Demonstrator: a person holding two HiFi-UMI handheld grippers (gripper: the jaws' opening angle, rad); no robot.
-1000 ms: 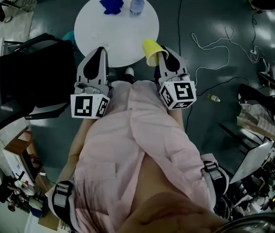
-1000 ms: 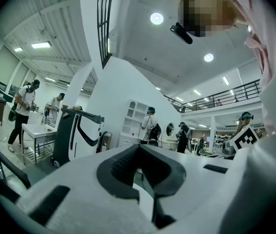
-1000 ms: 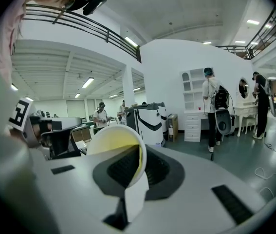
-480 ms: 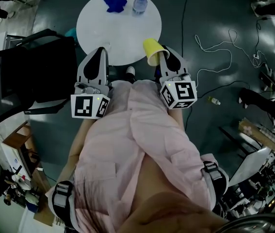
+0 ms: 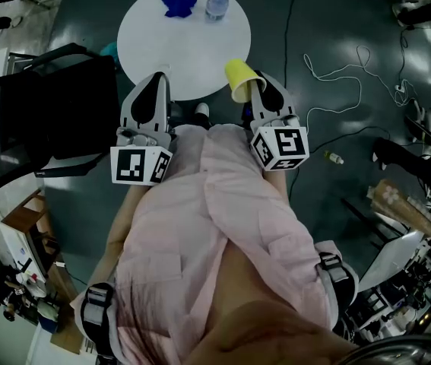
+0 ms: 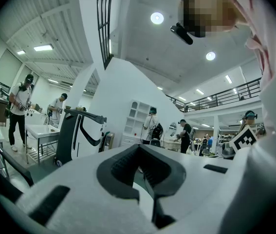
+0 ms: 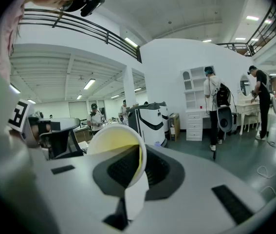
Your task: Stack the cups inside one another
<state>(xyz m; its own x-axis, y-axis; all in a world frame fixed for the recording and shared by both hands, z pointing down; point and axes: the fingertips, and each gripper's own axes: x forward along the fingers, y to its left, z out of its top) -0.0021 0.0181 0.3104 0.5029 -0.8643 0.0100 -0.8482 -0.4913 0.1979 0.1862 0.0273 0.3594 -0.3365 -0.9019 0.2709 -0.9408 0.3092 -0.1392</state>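
One cup in play: the yellow cup (image 5: 237, 78) is in the air, and in the head view it sits over the near right edge of the round white table (image 5: 185, 52). It lies tipped on its side, mouth turned back toward the person.
Right gripper: the right gripper (image 5: 256, 90) has its jaws almost together, pinching the cup's thin wall at the rim. The right gripper view shows one pad inside the mouth and one outside.
Left gripper: the left gripper (image 5: 154, 82) is held level alongside, over the table's near left edge. Its jaws are drawn together with nothing between them.
Far side of the table: a blue object (image 5: 175, 0) lies just beside a clear bottle (image 5: 216, 4). It's too small and crumpled-looking to say whether it is a cup.
Left of the table: a teal shape (image 5: 109, 52) peeks out by the black chair (image 5: 40, 120), and I can't tell what it is.
Step in hand: I'd call this the carry. One cup is lifted, no partner cup has been met, and nothing is nested yet.
Next move calls for: finding the second cup first. Then the yellow one has to turn base-down, line up over the other's mouth, go down straight, and only then be let go. The left gripper would have to open before it could steady anything.
Watch for: a rim pinch on a light cup. By my reckoning it could swing or buckle if rushed.
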